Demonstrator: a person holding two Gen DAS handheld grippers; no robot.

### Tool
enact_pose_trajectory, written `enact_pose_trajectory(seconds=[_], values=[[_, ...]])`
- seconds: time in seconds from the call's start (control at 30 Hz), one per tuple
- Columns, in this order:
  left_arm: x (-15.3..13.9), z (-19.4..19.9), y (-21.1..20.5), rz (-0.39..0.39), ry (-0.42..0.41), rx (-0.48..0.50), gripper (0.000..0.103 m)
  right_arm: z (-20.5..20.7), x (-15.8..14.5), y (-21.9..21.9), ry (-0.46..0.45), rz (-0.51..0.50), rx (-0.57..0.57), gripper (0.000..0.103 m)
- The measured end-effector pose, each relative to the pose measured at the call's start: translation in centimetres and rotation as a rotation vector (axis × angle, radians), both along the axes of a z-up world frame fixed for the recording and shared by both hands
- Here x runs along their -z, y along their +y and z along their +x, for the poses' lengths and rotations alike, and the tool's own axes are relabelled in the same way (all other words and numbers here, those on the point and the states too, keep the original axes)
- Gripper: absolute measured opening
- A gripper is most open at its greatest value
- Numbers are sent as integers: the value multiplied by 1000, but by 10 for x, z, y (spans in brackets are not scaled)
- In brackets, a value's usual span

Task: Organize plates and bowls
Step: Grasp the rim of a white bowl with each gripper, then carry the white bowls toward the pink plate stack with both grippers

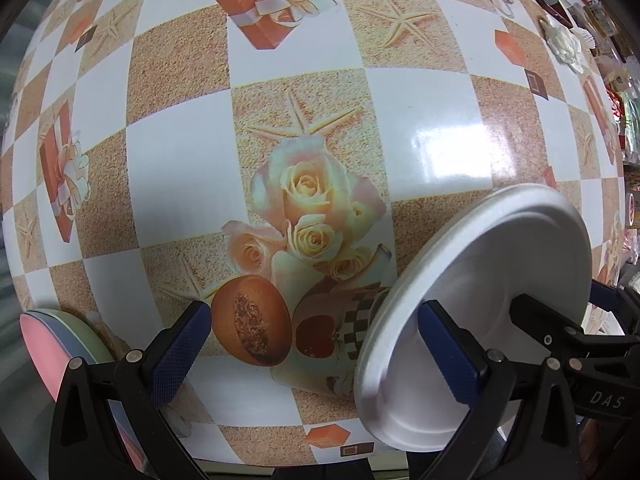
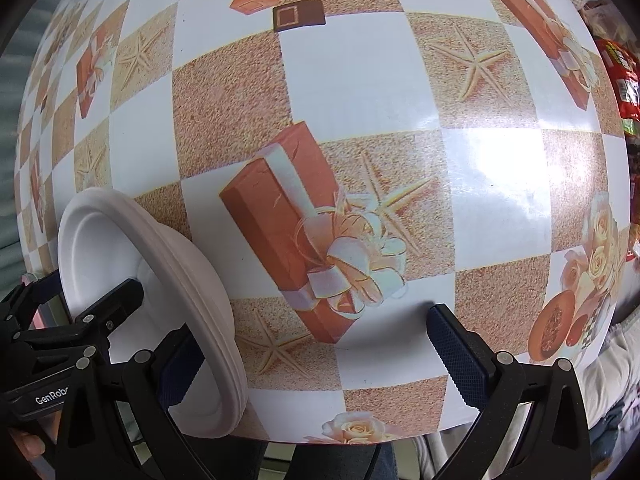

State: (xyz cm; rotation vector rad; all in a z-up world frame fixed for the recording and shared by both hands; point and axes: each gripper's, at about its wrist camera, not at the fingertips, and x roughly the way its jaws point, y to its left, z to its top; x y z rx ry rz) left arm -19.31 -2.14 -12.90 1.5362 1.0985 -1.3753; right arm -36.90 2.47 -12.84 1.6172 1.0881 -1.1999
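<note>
I judge the round white paper plates (image 2: pixel 160 300), stacked near the table edge between my two spread, empty grippers (image 1: pixel 316 352) (image 2: pixel 312 360), light, flimsy, best pinched at the rim.

This looks like a home dining spot or a small shop. The surface (image 1: pixel 440 92) wears a glossy checked oilcloth printed with roses, starfish and gift boxes. Beyond it, ahead and to the right of the left claw (image 1: pixel 316 352), packaged goods (image 1: pixel 600 20) crowd together; red snack wrappers (image 2: pixel 624 76) show too.
</note>
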Motion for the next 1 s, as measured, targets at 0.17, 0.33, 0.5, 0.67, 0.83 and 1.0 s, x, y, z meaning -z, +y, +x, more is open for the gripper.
enact_pose_trajectory(seconds=[0.17, 0.33, 0.5, 0.67, 0.83, 1.0], values=[[-7, -15, 7, -25, -1, 76, 86, 5, -6, 0, -10, -11, -23, 88], [-14, -27, 14, -10, 66, 138, 51, 15, -15, 3, -47, -40, -26, 55], [-16, -43, 26, -21, 47, 218, 40, 25, -9, 5, -170, -7, 19, 24], [-15, -39, 41, 2, 50, 248, 40, 33, -8, 8, -156, 17, -1, 25], [-14, -24, 57, 29, 56, 242, 40, 52, -7, 16, -144, 47, -34, 25], [-13, -5, 74, 41, 61, 229, 40, 74, -3, 21, -146, 74, -74, 25]])
